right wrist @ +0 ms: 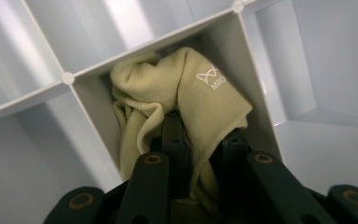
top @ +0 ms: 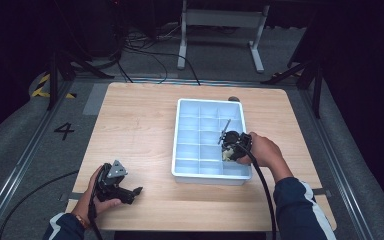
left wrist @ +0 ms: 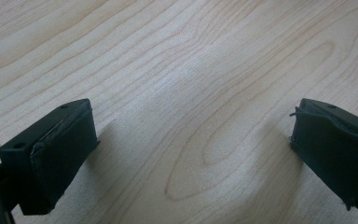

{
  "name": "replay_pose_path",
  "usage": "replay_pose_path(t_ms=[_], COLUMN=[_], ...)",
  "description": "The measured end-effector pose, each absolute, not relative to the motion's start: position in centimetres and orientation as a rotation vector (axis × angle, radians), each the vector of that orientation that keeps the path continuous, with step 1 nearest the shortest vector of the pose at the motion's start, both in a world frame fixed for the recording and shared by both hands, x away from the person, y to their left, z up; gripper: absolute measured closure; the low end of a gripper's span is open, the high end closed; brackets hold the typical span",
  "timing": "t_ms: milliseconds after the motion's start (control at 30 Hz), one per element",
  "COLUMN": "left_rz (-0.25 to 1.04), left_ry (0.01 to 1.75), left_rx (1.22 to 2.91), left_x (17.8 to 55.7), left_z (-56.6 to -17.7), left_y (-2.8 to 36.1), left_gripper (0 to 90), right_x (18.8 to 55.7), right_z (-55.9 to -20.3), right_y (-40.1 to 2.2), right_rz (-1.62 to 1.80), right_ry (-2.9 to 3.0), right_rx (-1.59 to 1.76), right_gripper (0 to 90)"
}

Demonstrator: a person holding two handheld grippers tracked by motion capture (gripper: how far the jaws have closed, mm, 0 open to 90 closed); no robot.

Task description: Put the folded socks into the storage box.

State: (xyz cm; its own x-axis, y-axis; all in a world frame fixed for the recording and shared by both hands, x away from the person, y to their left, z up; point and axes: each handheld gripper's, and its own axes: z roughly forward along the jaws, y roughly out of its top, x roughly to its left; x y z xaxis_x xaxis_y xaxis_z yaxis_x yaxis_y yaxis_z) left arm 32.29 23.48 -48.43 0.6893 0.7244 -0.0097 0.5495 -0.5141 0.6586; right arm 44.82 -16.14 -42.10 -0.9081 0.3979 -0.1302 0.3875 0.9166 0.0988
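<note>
Ribbed knit cloth [right wrist: 186,102], glossy plastic tray [right wrist: 37,93], wood-grain table [left wrist: 191,70].

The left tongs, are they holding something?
No, the left tongs are wide open above the bare wooden table, with nothing between them.

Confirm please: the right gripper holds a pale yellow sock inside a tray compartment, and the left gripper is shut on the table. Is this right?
Not quite. The left gripper is open: the left gripper view shows its jaws wide apart over bare table. The rest stands: the right gripper pinches the pale yellow sock inside a compartment of the tray.
</note>
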Motion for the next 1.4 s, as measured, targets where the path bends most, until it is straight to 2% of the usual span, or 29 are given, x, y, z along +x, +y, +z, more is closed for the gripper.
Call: replay_pose_path(t_ms=[533,1400], left_rz=[0.352,0.348], left_ry=[0.975,0.974], left_rx=[2.255,2.252], left_x=[32.2,32.1], left_z=[-48.4,-48.4], left_y=[23.6,23.6], left_gripper=[0.4,0.4], right_x=[44.5,43.3], right_z=[-41.8,-39.4], right_y=[-16.8,-18.2], right_rz=[0.181,0.333], right_ry=[2.905,2.820], right_rx=[0.627,0.656], right_gripper=[72.6,64.9])
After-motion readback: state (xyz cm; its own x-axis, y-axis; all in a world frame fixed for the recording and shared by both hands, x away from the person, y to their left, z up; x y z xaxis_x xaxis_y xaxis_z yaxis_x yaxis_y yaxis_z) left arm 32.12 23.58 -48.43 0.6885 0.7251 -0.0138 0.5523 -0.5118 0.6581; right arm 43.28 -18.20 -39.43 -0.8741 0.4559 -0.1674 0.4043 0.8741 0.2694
